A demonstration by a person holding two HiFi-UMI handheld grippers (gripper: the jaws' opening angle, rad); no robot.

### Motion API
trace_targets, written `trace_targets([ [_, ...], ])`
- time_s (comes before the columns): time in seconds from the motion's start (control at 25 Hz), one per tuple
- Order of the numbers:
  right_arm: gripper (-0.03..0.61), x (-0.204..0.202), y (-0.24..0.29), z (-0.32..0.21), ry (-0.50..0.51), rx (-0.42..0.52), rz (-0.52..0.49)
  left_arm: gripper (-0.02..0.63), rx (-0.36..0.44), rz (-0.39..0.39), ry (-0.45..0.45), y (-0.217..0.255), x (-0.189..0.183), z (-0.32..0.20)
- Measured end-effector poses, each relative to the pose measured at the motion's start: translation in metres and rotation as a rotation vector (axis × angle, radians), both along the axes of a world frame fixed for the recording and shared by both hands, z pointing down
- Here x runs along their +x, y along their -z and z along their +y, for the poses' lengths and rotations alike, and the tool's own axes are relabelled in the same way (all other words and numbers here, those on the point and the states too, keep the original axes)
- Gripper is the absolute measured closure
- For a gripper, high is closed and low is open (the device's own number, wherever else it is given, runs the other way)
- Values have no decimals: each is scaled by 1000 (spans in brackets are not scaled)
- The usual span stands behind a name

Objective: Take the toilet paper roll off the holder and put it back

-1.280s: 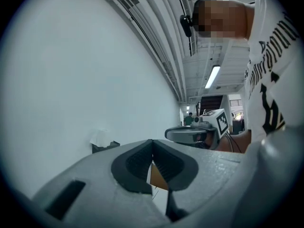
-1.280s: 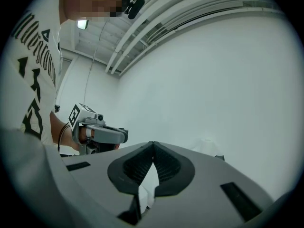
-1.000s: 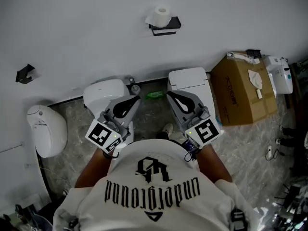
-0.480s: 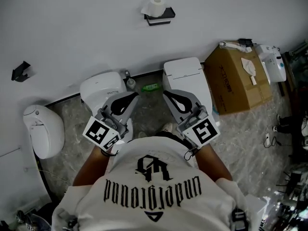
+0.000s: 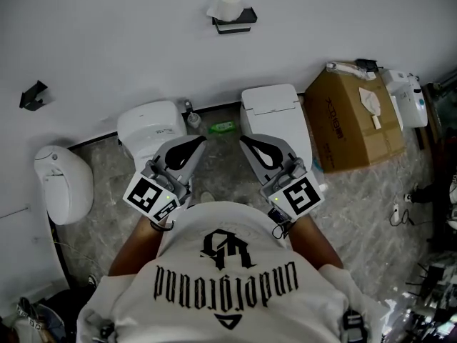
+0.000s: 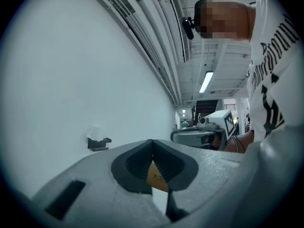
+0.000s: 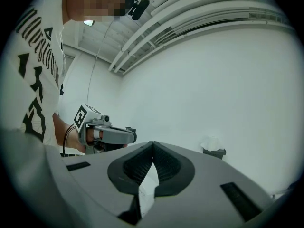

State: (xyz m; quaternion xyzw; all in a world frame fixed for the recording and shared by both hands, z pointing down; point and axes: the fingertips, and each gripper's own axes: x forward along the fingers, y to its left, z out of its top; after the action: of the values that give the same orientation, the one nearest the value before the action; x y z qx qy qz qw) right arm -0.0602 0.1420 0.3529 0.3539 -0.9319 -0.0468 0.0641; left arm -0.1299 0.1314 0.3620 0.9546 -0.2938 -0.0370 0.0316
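On wall holder (image 5: 234, 21): toilet paper roll (image 5: 230, 4), upright, well apart from me. My left gripper (image 5: 194, 143) & right gripper (image 5: 246, 141): jaws closed tight, nothing gripped, side by side.

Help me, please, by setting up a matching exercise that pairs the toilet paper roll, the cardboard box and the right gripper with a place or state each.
Column one:
1. toilet paper roll
2. cardboard box
3. right gripper

Column two:
a. shut, with nothing held
b. sitting on the black holder on the wall
c. standing on the floor at the right

Pairs: 1-b, 2-c, 3-a
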Motion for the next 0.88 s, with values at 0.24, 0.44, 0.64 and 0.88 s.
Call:
trace_targets([
  [0.24, 565, 47, -1, 18, 28, -28, -2, 598, -9, -8, 40, -1, 43, 19],
  [0.44, 565, 84, -5, 34, 59, -35, -1, 598, -19, -11, 90, -6, 73, 38],
  [0.64, 565, 113, -10, 50, 80, -23, -1, 598, -30, -9, 142, -15, 92, 57],
  [0.88, 566, 141, -13, 65, 86, -29, -3, 598, -19, 5, 173, -13, 112, 71],
])
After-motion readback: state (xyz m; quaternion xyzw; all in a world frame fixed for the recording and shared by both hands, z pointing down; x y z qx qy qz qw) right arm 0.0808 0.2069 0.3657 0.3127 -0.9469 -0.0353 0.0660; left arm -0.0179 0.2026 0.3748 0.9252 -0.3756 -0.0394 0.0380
